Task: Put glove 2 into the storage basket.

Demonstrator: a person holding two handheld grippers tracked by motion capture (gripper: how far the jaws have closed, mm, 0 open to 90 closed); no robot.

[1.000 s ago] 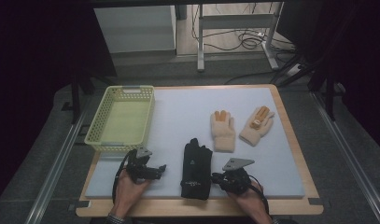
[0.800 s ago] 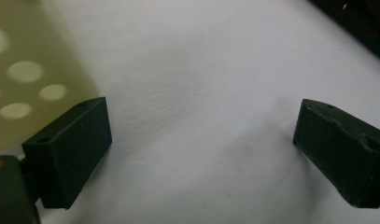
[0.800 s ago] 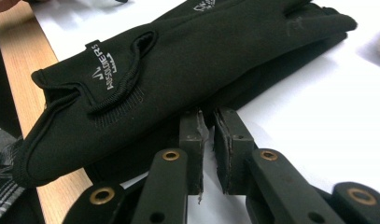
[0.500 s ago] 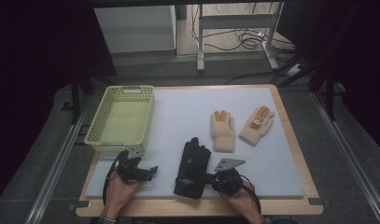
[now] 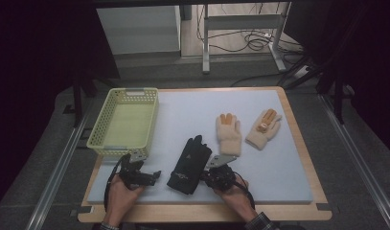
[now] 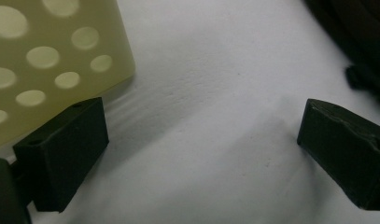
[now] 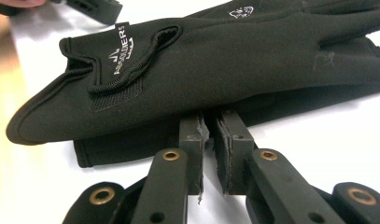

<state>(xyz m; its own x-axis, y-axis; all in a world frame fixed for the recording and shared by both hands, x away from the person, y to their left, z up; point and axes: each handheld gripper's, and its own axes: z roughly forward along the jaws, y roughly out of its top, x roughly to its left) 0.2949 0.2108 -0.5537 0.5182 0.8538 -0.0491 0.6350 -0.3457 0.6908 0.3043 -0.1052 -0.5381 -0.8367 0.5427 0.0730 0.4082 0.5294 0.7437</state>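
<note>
A pair of black gloves (image 5: pixel 189 164) lies stacked and tilted on the white mat, cuffs toward the front edge. In the right gripper view the black gloves (image 7: pixel 234 60) show a white logo by the cuff. My right gripper (image 5: pixel 208 176) sits at their right side. Its jaws (image 7: pixel 211 122) are pressed almost together on the edge of the lower glove. My left gripper (image 5: pixel 153 174) rests to the left of the gloves, apart from them. The left gripper (image 6: pixel 201 128) is wide open over bare mat, with nothing between its jaws.
A yellow-green perforated basket (image 5: pixel 123 122) stands at the mat's left, and its corner (image 6: pixel 52 56) is close to my left jaw. Two tan knit gloves (image 5: pixel 228 134) (image 5: pixel 263 128) lie right of centre. The white mat (image 5: pixel 279 172) tops a wooden table.
The black gloves have swung from upright to tilted, cuffs shifting left. My right gripper has moved left with them. The left gripper has shifted only slightly.
</note>
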